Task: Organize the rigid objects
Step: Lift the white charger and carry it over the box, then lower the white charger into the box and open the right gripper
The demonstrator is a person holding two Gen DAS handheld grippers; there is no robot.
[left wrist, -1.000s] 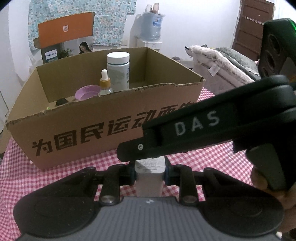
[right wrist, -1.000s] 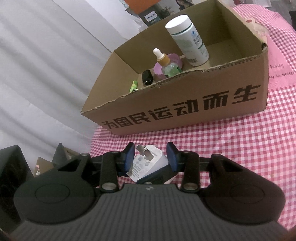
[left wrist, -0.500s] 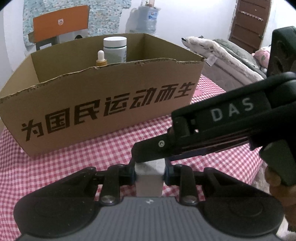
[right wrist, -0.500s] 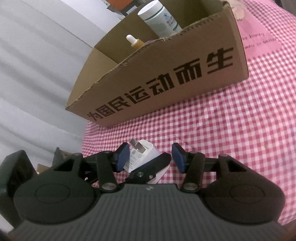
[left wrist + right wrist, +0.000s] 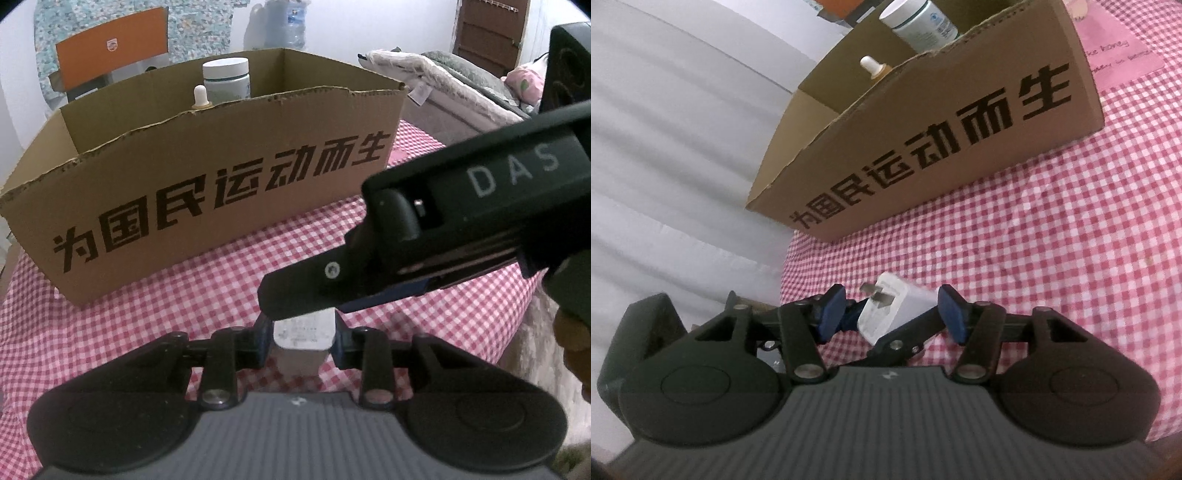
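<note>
A white charger plug (image 5: 301, 341) sits between the pads of my left gripper (image 5: 301, 341), low over the checked cloth. The left jaws are opening, and the pads still lie against the plug's sides. In the right wrist view the plug (image 5: 897, 314) shows its metal prongs, between the spread pads of my right gripper (image 5: 892, 314). The right jaws are opening too, and their left pad stands clear of the plug. One right finger (image 5: 295, 291) crosses above the plug. Behind stands the cardboard box (image 5: 221, 184) holding a white bottle (image 5: 226, 79) and a dropper bottle (image 5: 200, 96).
A red-and-white checked cloth (image 5: 1052, 240) covers the table, whose edge falls off at the left by a white curtain (image 5: 683, 147). A hand (image 5: 572, 350) grips the right tool. An orange chair back (image 5: 110, 40), a water jug (image 5: 286, 22) and bedding (image 5: 461, 85) lie beyond.
Both grippers have sunk toward the cloth with the plug, so the box's front wall now hides most of its contents. The right jaws have spread wider off the plug.
</note>
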